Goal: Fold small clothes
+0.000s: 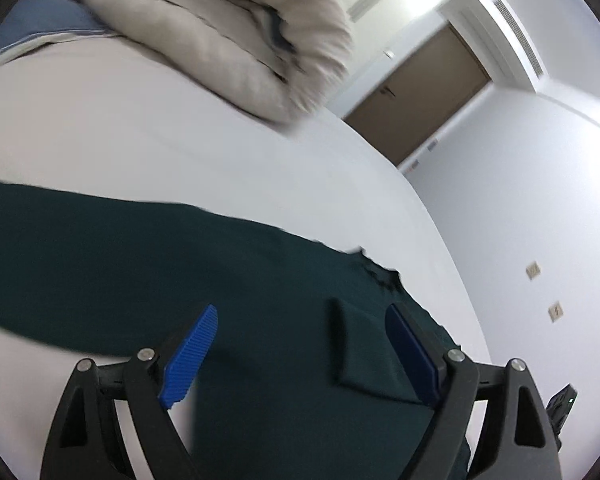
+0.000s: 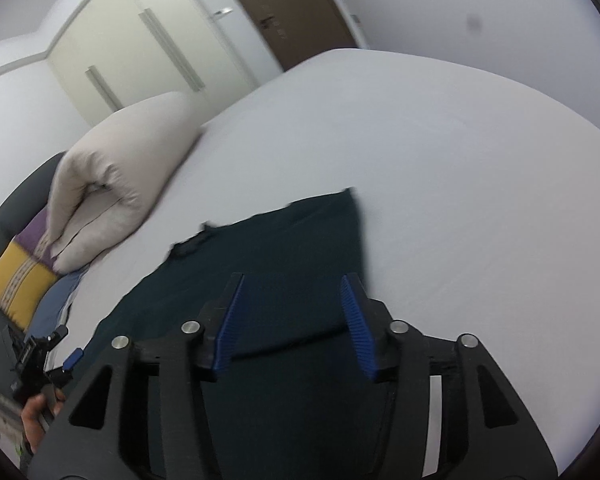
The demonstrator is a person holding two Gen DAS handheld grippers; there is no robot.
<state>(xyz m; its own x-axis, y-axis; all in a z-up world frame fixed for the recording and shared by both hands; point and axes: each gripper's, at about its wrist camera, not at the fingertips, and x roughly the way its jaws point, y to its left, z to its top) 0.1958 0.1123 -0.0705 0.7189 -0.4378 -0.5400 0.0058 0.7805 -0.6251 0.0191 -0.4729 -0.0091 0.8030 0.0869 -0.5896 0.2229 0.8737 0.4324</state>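
Spreading across the near part of the white bed [image 2: 440, 152] is the dark green garment [image 2: 292, 248], lying mostly flat with a layer already turned over on itself. A folded beige duvet [image 2: 120, 176] sits well apart from it toward the head of the bed, beside a yellow and purple cushion [image 2: 20, 276].

Both tools hang just above the cloth with nothing between their blue pads. The left tool [image 1: 300, 348] is spread wide over the garment's end, where a small folded flap [image 1: 356, 348] lies between its fingers. The right tool [image 2: 292, 320] is likewise spread, poised over the edge of the folded layer.

The largest risk, as I judge it, is the fabric sliding on the smooth sheet: if one tool pulls before the other has a grip, the whole garment could drag sideways and the fold already made would open.

Next, a shallow pinch could catch only the top layer, so that the layers separate on lifting and the crease goes crooked.

Smaller still, the flap under the left tool could be caught by a closing finger and bunch up. The jagged far edge of the garment [image 1: 380, 272] might curl under unseen; both views are blurred, so its exact lie is hard to tell.
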